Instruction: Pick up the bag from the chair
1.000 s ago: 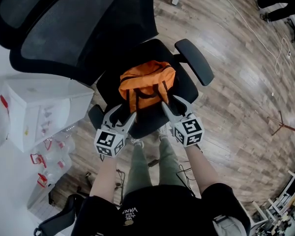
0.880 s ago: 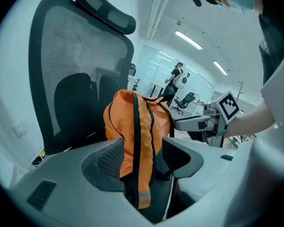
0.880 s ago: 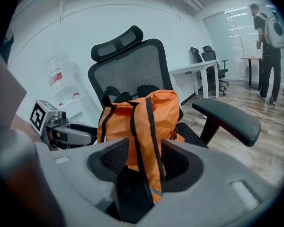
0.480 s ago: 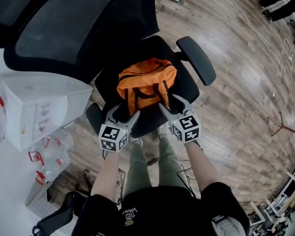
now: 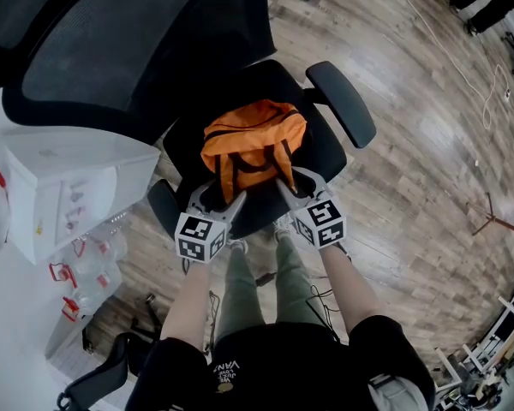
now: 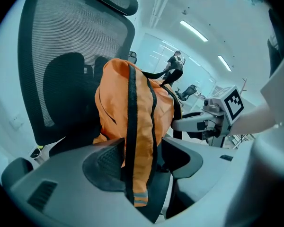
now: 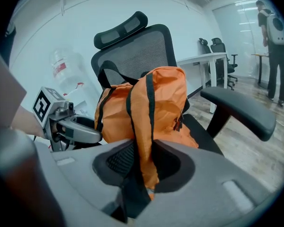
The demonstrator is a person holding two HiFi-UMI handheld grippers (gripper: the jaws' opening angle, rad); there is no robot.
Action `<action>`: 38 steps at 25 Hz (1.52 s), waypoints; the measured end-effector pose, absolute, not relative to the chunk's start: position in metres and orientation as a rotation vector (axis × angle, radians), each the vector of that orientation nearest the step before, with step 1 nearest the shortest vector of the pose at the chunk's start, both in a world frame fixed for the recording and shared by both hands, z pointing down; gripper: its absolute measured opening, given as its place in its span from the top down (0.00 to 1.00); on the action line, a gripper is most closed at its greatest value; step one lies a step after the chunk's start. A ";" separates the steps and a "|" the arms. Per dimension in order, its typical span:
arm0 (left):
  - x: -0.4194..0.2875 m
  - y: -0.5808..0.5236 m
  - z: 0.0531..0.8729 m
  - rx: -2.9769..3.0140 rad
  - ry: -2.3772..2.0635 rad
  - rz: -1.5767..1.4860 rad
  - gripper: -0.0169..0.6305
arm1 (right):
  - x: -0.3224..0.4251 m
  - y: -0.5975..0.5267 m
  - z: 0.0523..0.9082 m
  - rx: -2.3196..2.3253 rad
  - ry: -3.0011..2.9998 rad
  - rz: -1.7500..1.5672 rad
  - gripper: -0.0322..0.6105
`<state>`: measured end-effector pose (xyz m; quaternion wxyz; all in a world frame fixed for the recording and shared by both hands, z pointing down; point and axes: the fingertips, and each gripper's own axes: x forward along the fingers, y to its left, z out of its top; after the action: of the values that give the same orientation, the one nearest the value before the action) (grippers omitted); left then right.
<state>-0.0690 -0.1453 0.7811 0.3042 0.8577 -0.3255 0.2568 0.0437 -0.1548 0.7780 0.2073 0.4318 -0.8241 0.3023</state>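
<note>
— One question first: what was the largest thing in view?
— A black office chair with a mesh back (image 5: 146, 50), standing on a wooden plank floor (image 5: 411, 161).
— And the bag?
— An orange fabric bag with black trim (image 5: 255, 137) sat in the middle of the chair's seat, its two straps running toward the front edge.
— The tools?
— The left hand-held gripper (image 5: 217, 197) had been closing a little, yet its jaws stood wide, with one black-edged orange strap (image 6: 138, 145) between them, not squeezed. The right hand-held gripper (image 5: 297, 180) had just been closing too, and its narrowed jaws pinched the other strap (image 7: 144, 141).
</note>
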 end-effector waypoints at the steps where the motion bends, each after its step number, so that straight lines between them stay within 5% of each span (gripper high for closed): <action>1: -0.069 -0.145 0.781 2.269 -0.857 0.684 0.59 | 0.044 -0.154 0.777 1.204 -2.295 0.839 0.79; 8: -0.076 -0.140 0.776 2.245 -0.848 0.693 0.66 | 0.048 -0.151 0.759 1.243 -2.303 0.816 0.90; 14: -0.075 -0.134 0.773 2.237 -0.837 0.676 0.90 | 0.049 -0.145 0.749 1.262 -2.305 0.805 0.92; 38: -0.073 -0.132 0.682 2.345 -0.840 0.491 0.94 | 0.047 -0.147 0.670 1.367 -2.370 0.707 0.93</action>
<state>-0.0730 -0.1323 0.6821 0.2967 0.8820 -0.3161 0.1847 0.0471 -0.1465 0.6697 0.1573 0.4778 -0.8283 0.2469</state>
